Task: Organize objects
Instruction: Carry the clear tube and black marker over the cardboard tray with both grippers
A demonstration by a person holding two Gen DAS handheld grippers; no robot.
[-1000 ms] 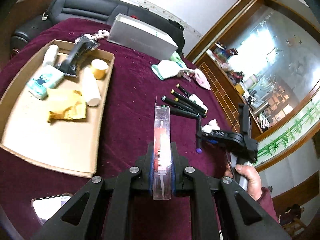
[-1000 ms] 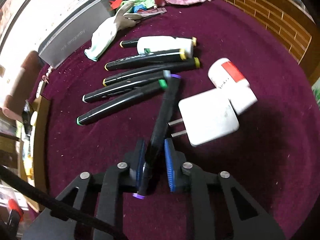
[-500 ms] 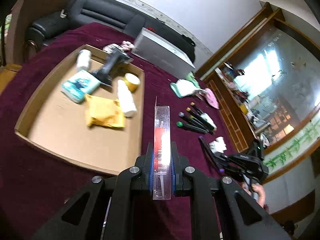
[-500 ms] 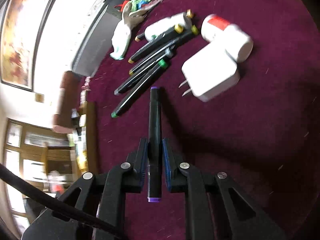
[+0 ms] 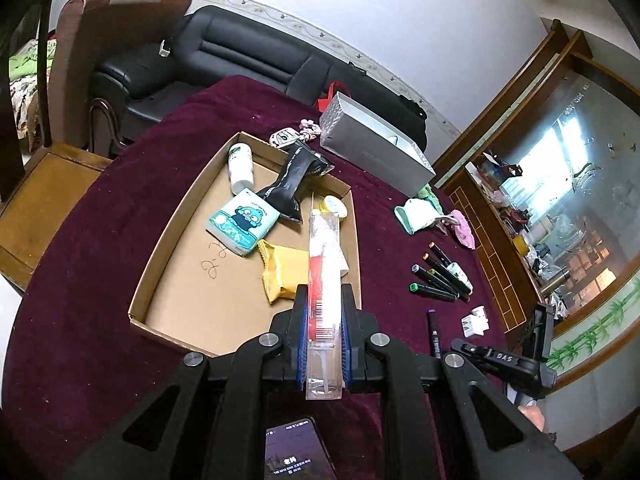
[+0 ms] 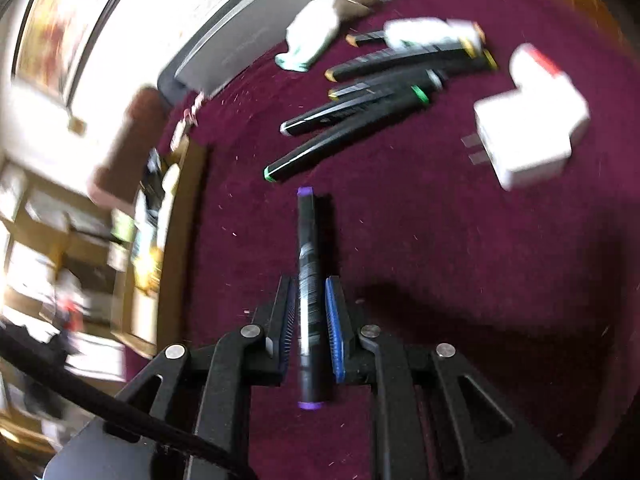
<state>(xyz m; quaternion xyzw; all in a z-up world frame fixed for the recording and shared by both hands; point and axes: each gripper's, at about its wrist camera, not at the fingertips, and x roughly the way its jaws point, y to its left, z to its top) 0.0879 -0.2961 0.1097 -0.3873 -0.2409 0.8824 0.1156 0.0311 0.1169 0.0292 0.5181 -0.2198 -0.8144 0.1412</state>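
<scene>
Left wrist view, left to right: bare stretch of dark maroon velvet tablecloth (image 5: 92, 240), nap flecked with lint, runs free from the table's curved left edge to the shallow brown cardboard tray (image 5: 160, 264). Tray's near half is bare board with a pencil scrawl; its far half holds a white plastic bottle (image 5: 241, 166), a teal printed tissue pack (image 5: 243, 225), a crumpled black foil pouch (image 5: 292, 182), a glossy yellow snack sachet (image 5: 280, 274) and a small yellow-lidded jar (image 5: 335, 207). Left gripper (image 5: 324, 344) is clamped on a long clear plastic blister pack with a red and white insert (image 5: 324, 280), held lengthwise over the tray's near right corner, its tip reaching toward the jar. A dark phone screen (image 5: 298, 458) lies below the gripper at the frame's bottom edge. Right of the tray's wall, an open strip of cloth, then a silver-grey rectangular box (image 5: 376, 152) at the far edge, a pale green cloth (image 5: 416, 216), a cluster of black marker pens with coloured caps (image 5: 440, 276) and a white plug adapter (image 5: 476, 320). Right wrist view, blurred: tray wall at left, clear cloth ahead. Right gripper (image 6: 311, 312) is closed on a black purple-capped marker (image 6: 307, 264), held above the cloth, just short of the green-capped pen in the cluster.
</scene>
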